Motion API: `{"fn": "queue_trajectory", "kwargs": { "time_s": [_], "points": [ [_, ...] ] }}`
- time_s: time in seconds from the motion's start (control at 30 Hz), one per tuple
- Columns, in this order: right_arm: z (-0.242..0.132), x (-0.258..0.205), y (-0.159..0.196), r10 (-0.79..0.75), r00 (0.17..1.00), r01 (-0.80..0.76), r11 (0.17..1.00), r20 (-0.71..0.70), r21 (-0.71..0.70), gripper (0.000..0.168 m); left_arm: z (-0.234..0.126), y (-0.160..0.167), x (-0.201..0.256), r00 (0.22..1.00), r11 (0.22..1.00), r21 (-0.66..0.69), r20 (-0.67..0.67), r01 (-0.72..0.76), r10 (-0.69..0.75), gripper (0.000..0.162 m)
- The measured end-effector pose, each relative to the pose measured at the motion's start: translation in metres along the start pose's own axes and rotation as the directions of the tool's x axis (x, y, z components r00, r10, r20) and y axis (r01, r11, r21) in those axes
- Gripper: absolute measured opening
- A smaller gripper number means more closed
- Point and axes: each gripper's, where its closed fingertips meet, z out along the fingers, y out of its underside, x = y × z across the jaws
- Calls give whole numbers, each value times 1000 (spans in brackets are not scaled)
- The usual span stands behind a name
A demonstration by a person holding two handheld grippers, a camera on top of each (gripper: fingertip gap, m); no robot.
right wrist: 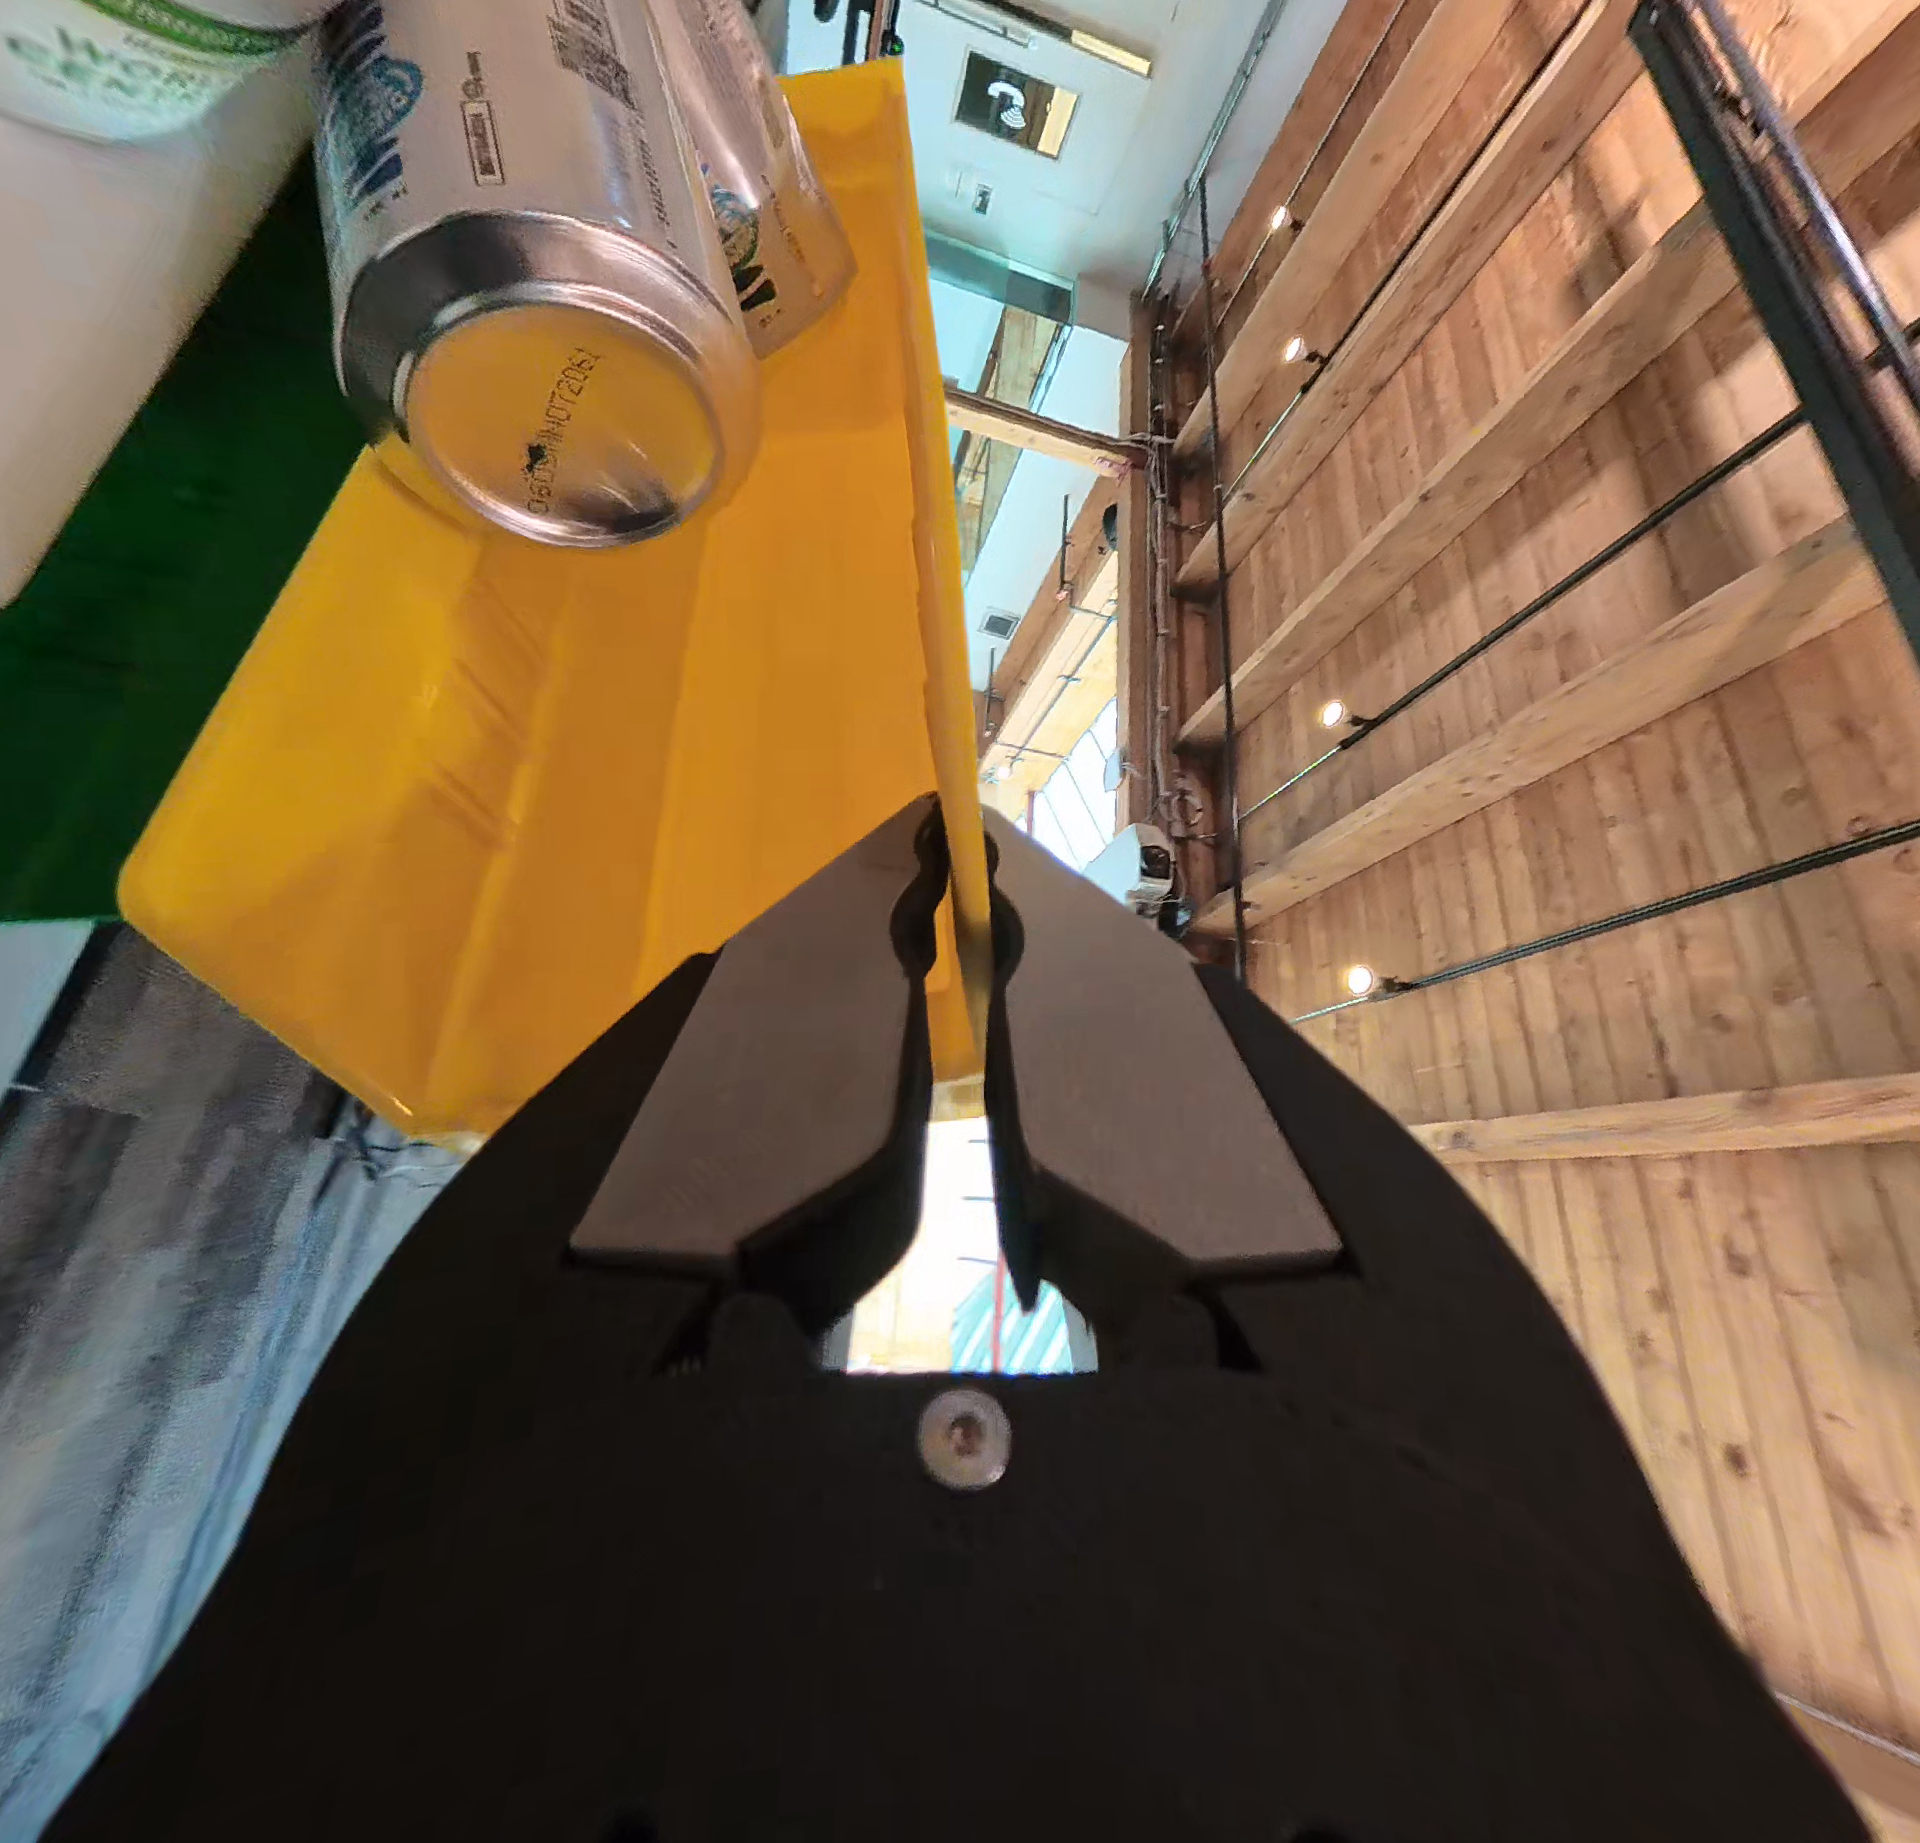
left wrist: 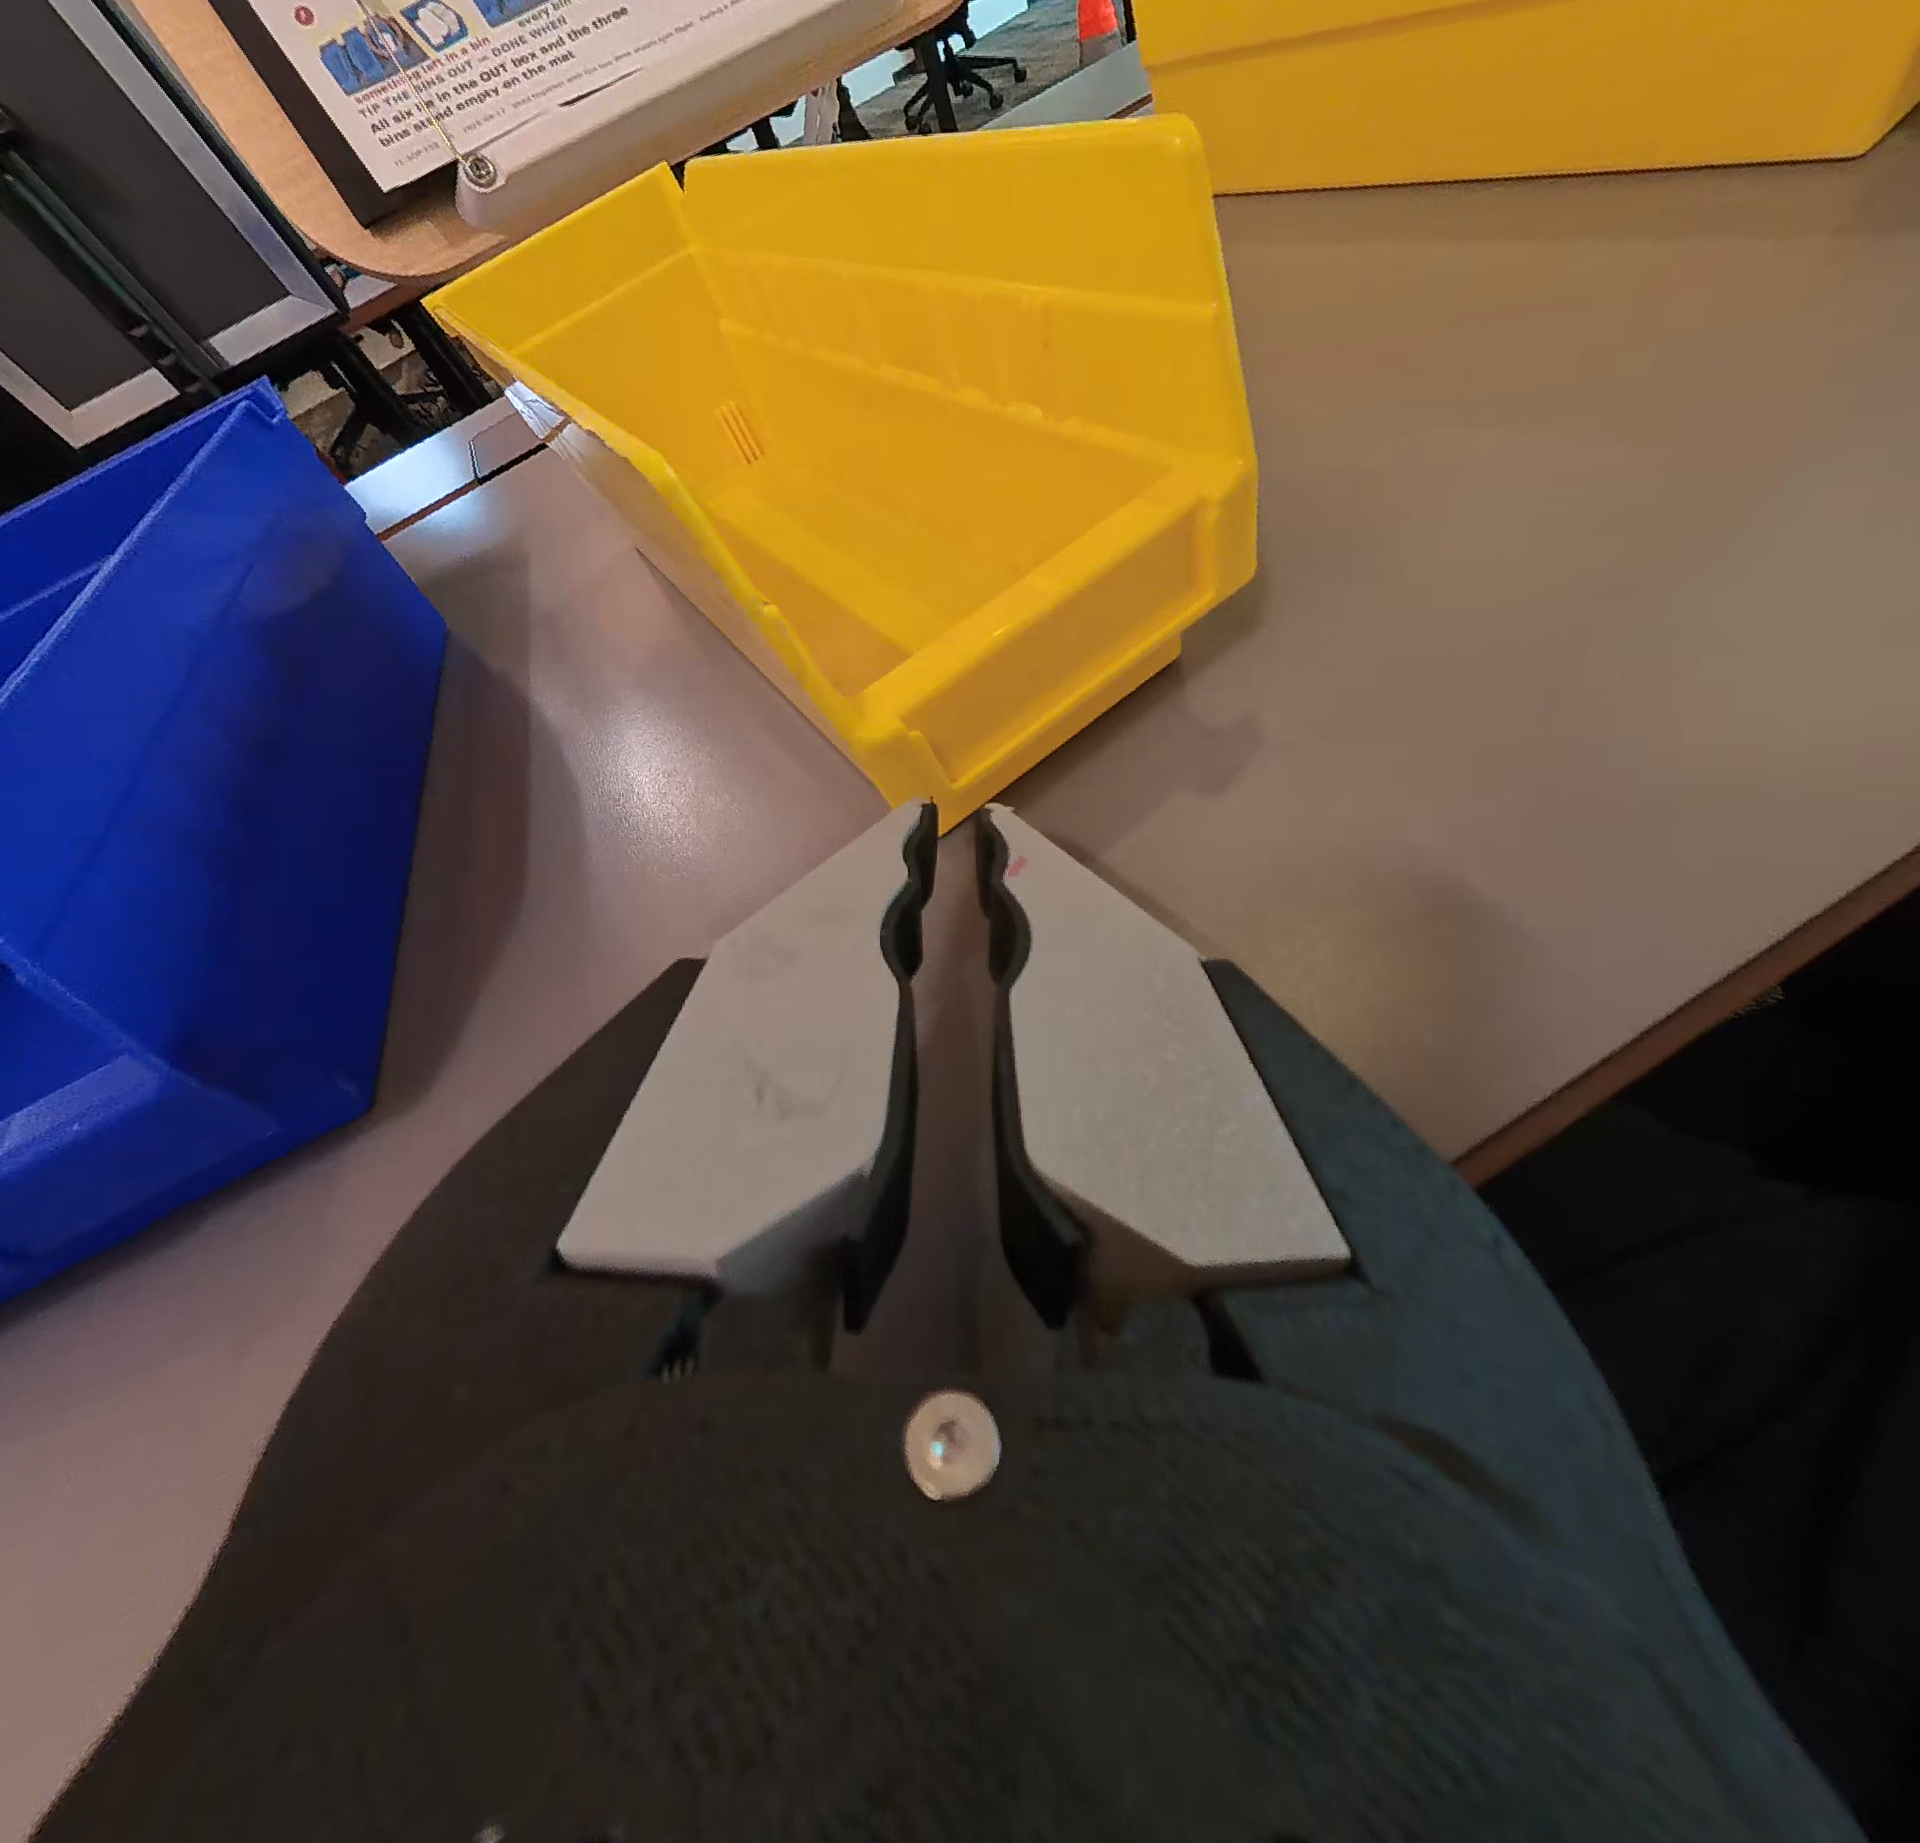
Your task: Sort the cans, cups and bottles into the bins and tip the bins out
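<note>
Two poses: right hand-held gripper (right wrist: pixel 964 863) upturned, clamping a tipped yellow bin (right wrist: pixel 582 754); left hand-held gripper (left wrist: pixel 958 822) nearly closed, empty.

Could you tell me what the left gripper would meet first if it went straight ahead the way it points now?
Most likely the near front corner of the small yellow bin: the left gripper, nearly closed and empty, points right at it, though the gap is hard to judge.

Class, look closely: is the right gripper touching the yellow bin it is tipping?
Touching. The right wrist view shows the right gripper shut on the yellow bin, its thin wall pinched between both fingertips with no gap, while a can slides out.
</note>
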Motion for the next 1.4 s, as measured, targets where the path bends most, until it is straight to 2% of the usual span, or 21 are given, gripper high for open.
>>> {"fn": "queue_trajectory", "kwargs": {
  "time_s": [0.3,0.53,0.8,0.87,1.0,1.17,1.27,1.4],
  "points": [
    [-10,-4,1,-124,988,125,992,-92,3,0,0,-1,1,1000,1000,2,0,-6,6,4],
    [0,7,5,-83,988,83,997,-129,-8,0,0,1,-1,1000,1000,-5,3,5,-5,4],
    [-2,-15,-8,-198,976,201,979,-93,23,0,0,2,-1,1000,1000,-8,6,1,-1,4],
    [-4,-11,-7,-208,972,212,977,-108,34,0,0,2,-1,1000,1000,-9,6,5,-5,4],
    [2,4,-1,-134,985,135,991,-109,3,0,1,2,1,1000,1000,-12,7,-7,7,3],
    [4,-4,-24,-235,965,240,970,-114,36,0,0,3,0,1000,1000,-14,10,-8,8,3],
    [5,-4,-24,-308,943,315,948,-123,41,0,1,5,-1,1000,1000,-20,10,5,-4,3],
    [5,13,-16,-292,946,297,955,-144,17,0,1,4,0,1000,1000,-23,8,-2,2,2]
  ]
}}
